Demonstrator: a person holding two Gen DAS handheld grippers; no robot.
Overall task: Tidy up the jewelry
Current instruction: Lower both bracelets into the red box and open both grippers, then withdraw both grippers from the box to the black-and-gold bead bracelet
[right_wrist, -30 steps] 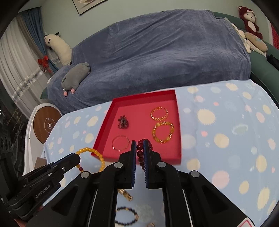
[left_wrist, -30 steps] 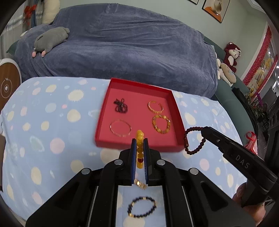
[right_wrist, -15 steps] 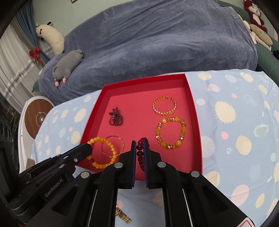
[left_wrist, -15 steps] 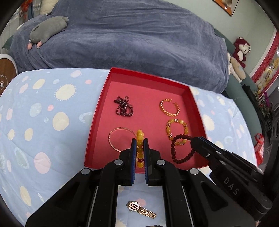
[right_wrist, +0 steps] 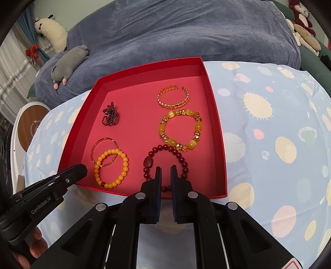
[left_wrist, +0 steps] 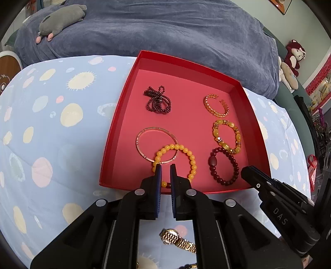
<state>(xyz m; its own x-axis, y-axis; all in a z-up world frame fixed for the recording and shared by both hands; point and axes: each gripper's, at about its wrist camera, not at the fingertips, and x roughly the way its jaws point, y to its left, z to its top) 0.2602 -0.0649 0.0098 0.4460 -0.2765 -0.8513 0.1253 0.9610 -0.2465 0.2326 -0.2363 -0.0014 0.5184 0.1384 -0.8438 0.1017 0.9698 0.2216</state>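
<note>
Now parted slightly, the left gripper's fingers [left_wrist: 158, 175] straddle the light, slippery yellow bead bracelet [left_wrist: 175, 163] lying in the red cardboard tray [left_wrist: 115, 132], the right gripper [right_wrist: 165, 174] likewise released over the dark red bead bracelet [right_wrist: 165, 163], each best pinched across its elastic strand.

You have one red tray [left_wrist: 115, 132] holding six pieces: one yellow bead bracelet [left_wrist: 192, 159], one dark red bead bracelet [left_wrist: 233, 163], one amber bead bracelet [left_wrist: 238, 136], one gold cuff [left_wrist: 211, 108], one thin clear bangle [left_wrist: 142, 134] and one dark bead bundle [left_wrist: 157, 101]. One gold watch [left_wrist: 175, 240] lies outside the tray. You see three plush toys: one grey [left_wrist: 60, 18], one white [right_wrist: 51, 29], one maroon [left_wrist: 294, 53].
</note>
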